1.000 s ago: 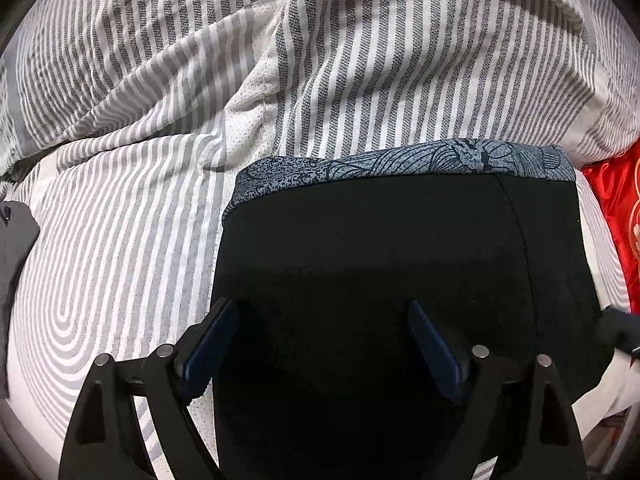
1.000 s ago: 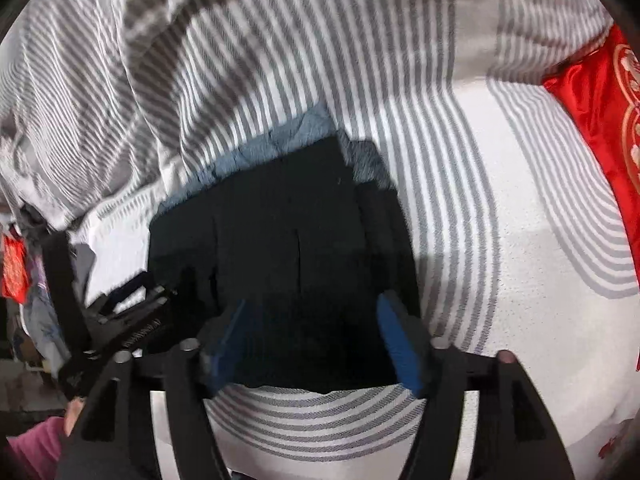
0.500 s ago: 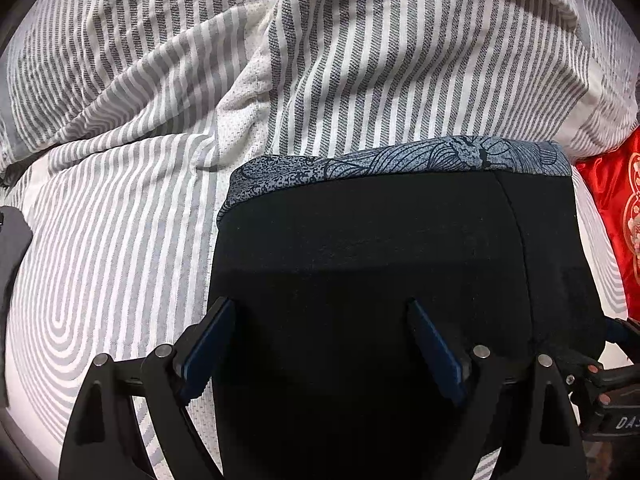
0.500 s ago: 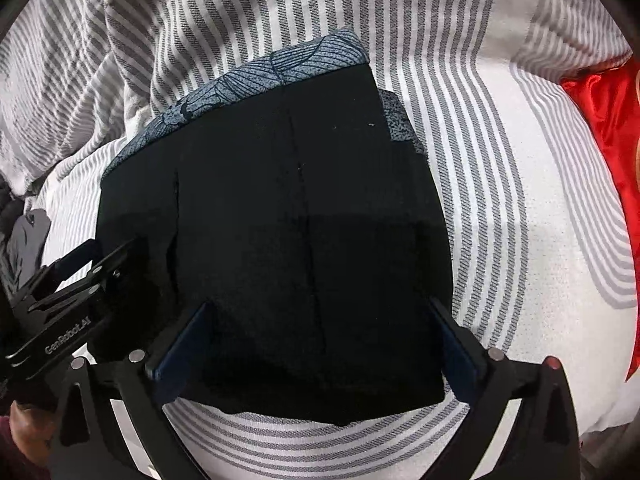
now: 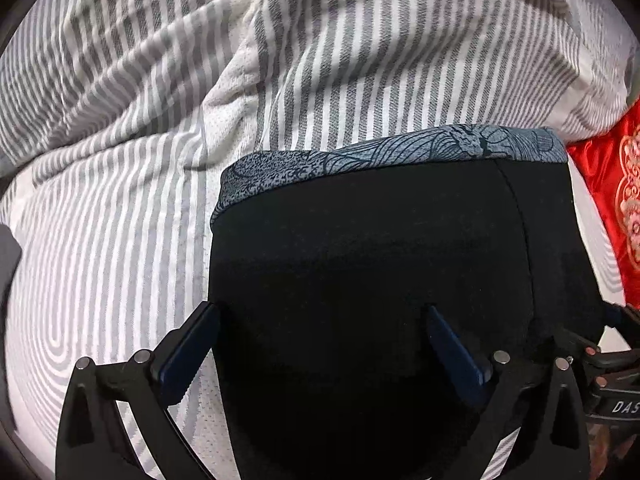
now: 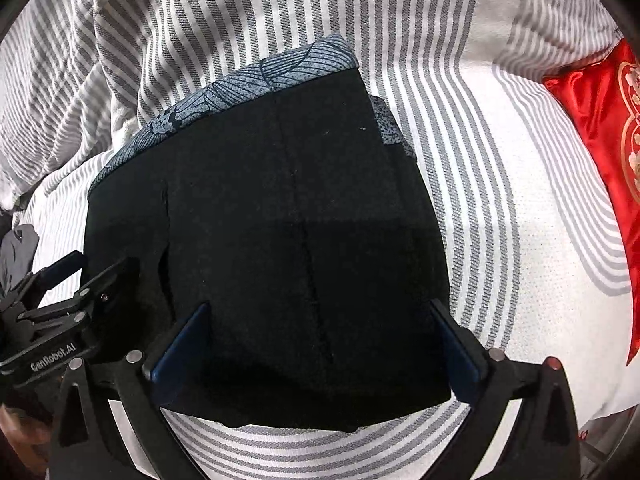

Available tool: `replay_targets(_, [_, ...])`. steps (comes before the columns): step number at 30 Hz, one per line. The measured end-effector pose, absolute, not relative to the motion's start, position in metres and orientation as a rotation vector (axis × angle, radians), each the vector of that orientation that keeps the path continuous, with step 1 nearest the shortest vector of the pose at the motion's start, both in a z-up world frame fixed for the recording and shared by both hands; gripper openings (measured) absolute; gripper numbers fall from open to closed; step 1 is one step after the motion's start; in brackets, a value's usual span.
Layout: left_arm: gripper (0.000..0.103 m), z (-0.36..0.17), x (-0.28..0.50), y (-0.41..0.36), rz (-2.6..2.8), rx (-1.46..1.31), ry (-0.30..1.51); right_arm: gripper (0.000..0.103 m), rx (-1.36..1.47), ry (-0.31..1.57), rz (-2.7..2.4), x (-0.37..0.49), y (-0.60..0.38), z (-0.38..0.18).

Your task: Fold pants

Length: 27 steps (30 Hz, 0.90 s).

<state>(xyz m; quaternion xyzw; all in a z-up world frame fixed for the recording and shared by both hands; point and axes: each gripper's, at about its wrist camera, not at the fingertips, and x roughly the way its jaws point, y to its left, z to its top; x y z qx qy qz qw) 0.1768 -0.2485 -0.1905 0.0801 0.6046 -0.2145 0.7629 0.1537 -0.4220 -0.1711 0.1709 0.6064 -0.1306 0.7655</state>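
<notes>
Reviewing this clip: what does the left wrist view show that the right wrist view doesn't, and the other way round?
Left wrist only: the right gripper entering from the right edge, and a mesh seam panel in the rumpled bedding.

Right wrist only: the near edge of the folded black pants, the left gripper at lower left, grey cloth at the left edge, and part of a hand.

Both: the pants with their patterned blue-grey waistband on the striped bedsheet, the red embroidered cloth, and each camera's own jaws open over the fabric, having just opened wider.
</notes>
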Motion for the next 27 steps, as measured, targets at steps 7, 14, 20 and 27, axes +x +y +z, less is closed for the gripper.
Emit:
replay_targets(7, [0.102,-0.182,0.181,-0.243,-0.436,0.149,1.348,0.103,0.409,1.369,-0.228,0.165,-0.425,-0.166])
replay_targets(14, [0.102,-0.163,0.188,-0.211,-0.520,0.057,1.366,0.102,0.569,1.279,-0.081,0.152,-0.483,-0.132])
replay_targets(20, [0.102,-0.169,0.202,-0.206,-0.603,0.031,1.424,0.102,0.710,1.285,-0.027,0.145,-0.535,-0.145])
replay_targets(27, [0.102,-0.186,0.205,-0.215,-0.658,0.033,1.490,0.096,0.839,1.298,0.122,0.167,-0.547,-0.186])
